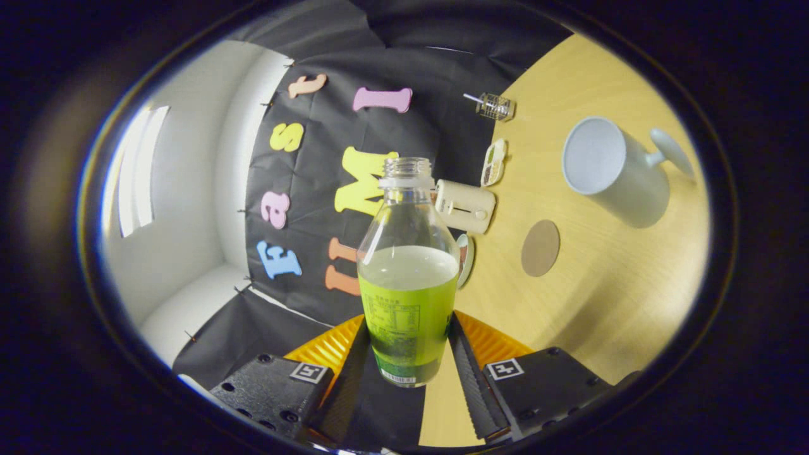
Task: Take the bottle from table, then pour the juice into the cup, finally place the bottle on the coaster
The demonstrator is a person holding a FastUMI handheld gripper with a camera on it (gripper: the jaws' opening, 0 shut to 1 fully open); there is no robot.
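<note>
Gripper view: hand-held gripper [407, 354] clamps uncapped bottle [407, 284], its base cut off below fingers.

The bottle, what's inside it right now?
The bottle, held between the jaws of the gripper, has no cap on and holds pale yellow-green juice up to about its shoulder; above that it is clear. The label hides the lower contents.

A recording booth: black cloth wall [379, 50], wooden table [600, 284].
</note>
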